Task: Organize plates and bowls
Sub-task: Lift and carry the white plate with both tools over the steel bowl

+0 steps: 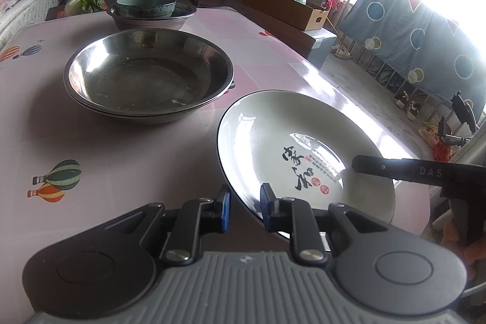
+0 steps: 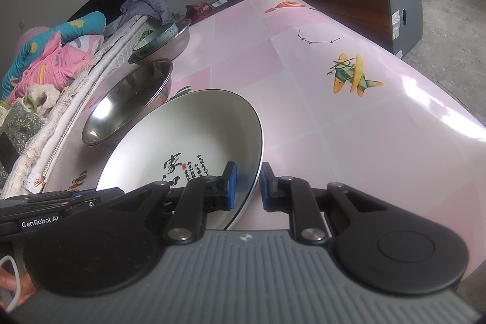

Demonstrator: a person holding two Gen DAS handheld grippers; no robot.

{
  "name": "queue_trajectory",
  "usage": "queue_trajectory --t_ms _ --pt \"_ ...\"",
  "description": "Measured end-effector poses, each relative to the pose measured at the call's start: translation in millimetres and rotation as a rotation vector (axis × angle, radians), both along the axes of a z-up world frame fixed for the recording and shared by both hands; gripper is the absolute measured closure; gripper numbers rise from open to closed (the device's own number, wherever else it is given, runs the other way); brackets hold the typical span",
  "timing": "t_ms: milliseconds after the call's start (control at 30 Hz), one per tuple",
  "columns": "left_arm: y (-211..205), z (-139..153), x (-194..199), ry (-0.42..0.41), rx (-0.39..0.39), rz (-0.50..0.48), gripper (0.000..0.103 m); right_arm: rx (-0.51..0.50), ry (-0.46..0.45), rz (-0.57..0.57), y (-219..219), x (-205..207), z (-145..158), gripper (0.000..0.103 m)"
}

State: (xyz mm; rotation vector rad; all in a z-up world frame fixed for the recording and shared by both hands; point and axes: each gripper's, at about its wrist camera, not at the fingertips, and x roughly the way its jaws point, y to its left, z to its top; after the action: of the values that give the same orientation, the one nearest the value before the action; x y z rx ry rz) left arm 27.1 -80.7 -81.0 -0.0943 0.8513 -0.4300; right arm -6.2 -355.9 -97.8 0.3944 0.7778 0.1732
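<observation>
Both tongs, left [image 1: 244, 207] and right [image 2: 247, 185], straddle opposite rims of the plate [image 1: 303, 148] with pads slightly parted, not visibly clamped, holding it tilted above the surface [image 1: 121, 160] beside the steel bowls [image 1: 148, 75]; only the left view shows the bowl-in-basin [image 1: 145, 6] clearly.

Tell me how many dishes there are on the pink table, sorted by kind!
Shiny metal basins: 3, two stacked near and one far.
White plate with black writing: 1, its rim between both grippers' fingers.
Pale green bowl: 1, sitting in the far basin.
Total: 5.
</observation>
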Motion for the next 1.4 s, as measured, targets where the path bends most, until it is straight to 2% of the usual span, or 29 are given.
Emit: queue_trajectory --t_ms 133,533,733,900,1133,1400 --pt "-5.8 -1.7 8.2 0.022 0.013 -0.020 0.075 -0.022 -0.010 0.007 3.0 -1.3 0.4 0.088" --pt "-13.7 -4.9 6.5 -0.047 0.059 -0.082 0.065 -0.020 -0.050 0.015 -0.4 1.4 -4.7 0.086" --pt "-9.2 -5.5 10.0 -0.049 0.033 -0.074 0.065 -0.043 -0.053 0.013 2.2 2.9 -2.4 0.086" --pt "-12.8 -5.3 9.9 -0.072 0.066 -0.087 0.064 -0.048 -0.060 0.028 2.8 5.2 -3.4 0.084" --pt "-16.2 -6.0 7.3 -0.104 0.075 -0.094 0.063 -0.077 -0.063 0.039 6.1 7.2 -2.2 0.081" --pt "-18.6 -7.7 11.3 -0.116 0.080 -0.110 0.055 -0.085 -0.072 0.029 9.2 7.7 -2.9 0.081"
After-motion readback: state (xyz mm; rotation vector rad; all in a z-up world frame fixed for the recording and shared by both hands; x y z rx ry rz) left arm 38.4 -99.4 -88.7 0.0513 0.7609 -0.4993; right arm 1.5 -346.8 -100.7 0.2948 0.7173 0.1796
